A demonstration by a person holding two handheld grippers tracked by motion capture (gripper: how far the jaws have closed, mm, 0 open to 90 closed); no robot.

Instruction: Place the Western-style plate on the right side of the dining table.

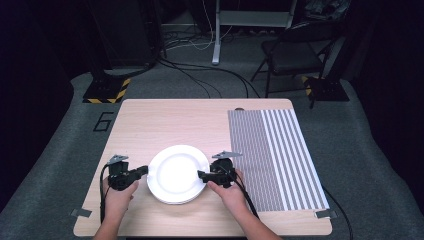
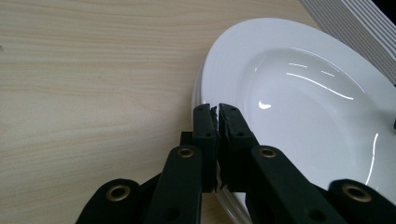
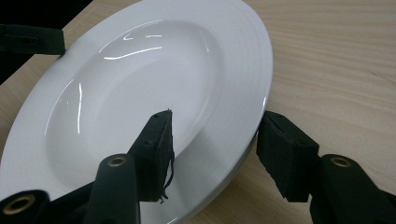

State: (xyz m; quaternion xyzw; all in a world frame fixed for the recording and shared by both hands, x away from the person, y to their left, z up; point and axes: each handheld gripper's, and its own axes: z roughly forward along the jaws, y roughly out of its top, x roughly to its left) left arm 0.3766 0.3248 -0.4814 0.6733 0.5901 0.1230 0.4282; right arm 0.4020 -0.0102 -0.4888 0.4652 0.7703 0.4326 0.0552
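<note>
Item: stack of white plates [image 1: 177, 173], sitting near the front middle of the wooden table [image 1: 150, 125], just left of one striped mat [image 1: 275, 155]; at least two plates are showing at the edge, exact count unclear. Left gripper [image 1: 144, 171] is pinching the top plate's left rim, jaws nearly together. Right gripper [image 1: 202, 175] is straddling the right rim, jaws half open, not yet pressing. Step: taking hold of the top plate. Next: right jaws closing, then a level lift.
</note>
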